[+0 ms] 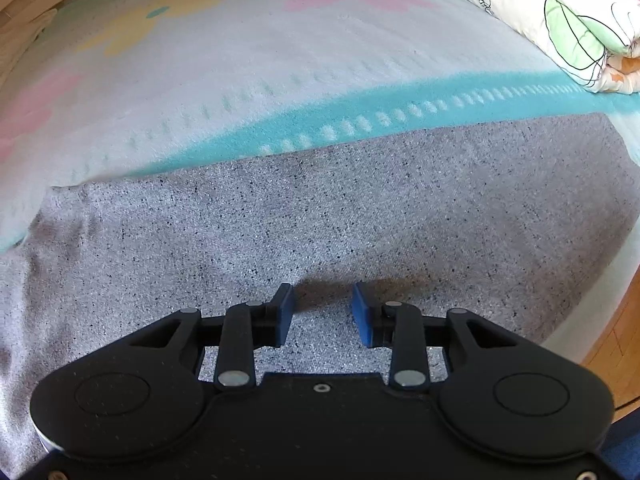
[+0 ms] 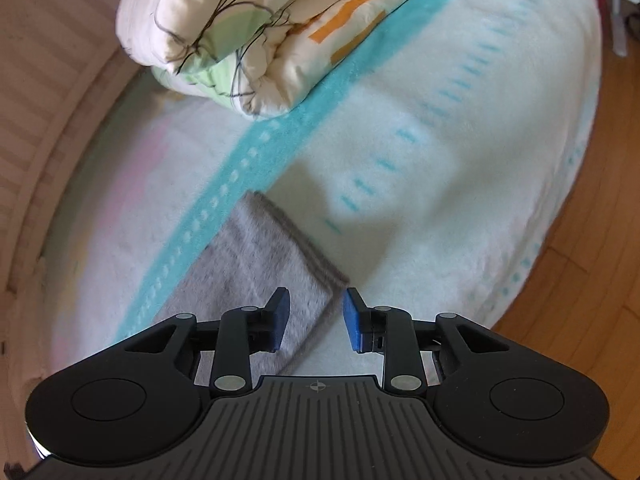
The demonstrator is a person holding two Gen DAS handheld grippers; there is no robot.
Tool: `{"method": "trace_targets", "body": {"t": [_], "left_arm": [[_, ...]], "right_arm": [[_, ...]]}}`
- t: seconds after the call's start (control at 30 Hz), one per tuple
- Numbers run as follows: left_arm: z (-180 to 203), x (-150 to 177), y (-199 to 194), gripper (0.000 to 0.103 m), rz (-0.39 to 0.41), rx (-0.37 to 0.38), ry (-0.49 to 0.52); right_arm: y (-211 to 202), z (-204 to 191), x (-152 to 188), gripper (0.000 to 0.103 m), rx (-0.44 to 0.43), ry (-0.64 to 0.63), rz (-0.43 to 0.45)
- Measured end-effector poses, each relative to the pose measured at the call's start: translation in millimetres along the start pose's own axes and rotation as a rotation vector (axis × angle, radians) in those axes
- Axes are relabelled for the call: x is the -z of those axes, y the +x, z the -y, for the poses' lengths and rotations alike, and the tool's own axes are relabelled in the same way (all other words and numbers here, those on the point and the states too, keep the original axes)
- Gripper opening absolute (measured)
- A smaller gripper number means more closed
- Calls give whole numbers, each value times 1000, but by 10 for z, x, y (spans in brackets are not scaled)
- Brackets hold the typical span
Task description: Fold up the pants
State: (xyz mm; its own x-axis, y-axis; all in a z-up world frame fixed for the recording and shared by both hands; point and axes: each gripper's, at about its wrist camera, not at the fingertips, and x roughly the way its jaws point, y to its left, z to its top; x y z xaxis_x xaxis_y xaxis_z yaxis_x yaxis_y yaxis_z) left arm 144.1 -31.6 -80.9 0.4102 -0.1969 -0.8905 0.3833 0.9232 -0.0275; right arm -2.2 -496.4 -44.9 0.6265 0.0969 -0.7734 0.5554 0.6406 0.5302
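Pants [image 1: 320, 208] lay flat on blanket [image 1: 248, 52], grey, one pair, long axis along teal stripe [image 1: 360, 116]. Your left gripper [image 1: 322, 312] hovered over broad middle, jaws apart, nothing between them. Your right gripper [image 2: 316, 316] sat at narrow end by hem [image 2: 308, 248], jaws apart, empty, hem corner just ahead, so right likely nearer to grab that end. One folded quilt [image 2: 240, 32] lay beyond stripe, apart from pants. Two grippers, both unladen.

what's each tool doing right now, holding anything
Left tool: open, empty, over the grey pants.
Right tool: open, empty, at the pants' hem.
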Motion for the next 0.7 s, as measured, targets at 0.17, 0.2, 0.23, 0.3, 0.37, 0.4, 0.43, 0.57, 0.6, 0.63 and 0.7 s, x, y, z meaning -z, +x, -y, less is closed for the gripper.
{"method": "trace_targets", "body": {"t": [0.17,0.2,0.23,0.3,0.37,0.4,0.43,0.57,0.6,0.63,0.7], "left_arm": [[37,24,-1,44,11,-20,12],[38,24,1,44,11,-22,10],[39,26,2,44,12,-25,10],[50,21,5,44,10,-31,5],[58,13,10,44,7,-36,1],[61,9,10,44,6,-38,1],[63,5,11,44,5,-40,0],[70,-15,19,43,-1,-44,1],[71,-18,16,43,-2,-43,0],[73,-27,15,43,-4,-43,0],[87,-60,5,43,-4,-42,-3]], "right_arm": [[139,35,163,29,-23,-45,-4],[170,44,190,29,-37,-41,2],[196,54,219,30,-51,-35,13],[253,52,239,31,-70,-27,36],[324,32,227,39,-77,-17,61],[343,18,210,40,-77,-16,77],[353,0,192,46,-81,-21,95],[371,-94,110,50,-84,-48,145],[375,-126,97,43,-77,-65,153],[381,-166,80,11,-56,-83,149],[388,-270,46,11,-28,-125,125]]}}
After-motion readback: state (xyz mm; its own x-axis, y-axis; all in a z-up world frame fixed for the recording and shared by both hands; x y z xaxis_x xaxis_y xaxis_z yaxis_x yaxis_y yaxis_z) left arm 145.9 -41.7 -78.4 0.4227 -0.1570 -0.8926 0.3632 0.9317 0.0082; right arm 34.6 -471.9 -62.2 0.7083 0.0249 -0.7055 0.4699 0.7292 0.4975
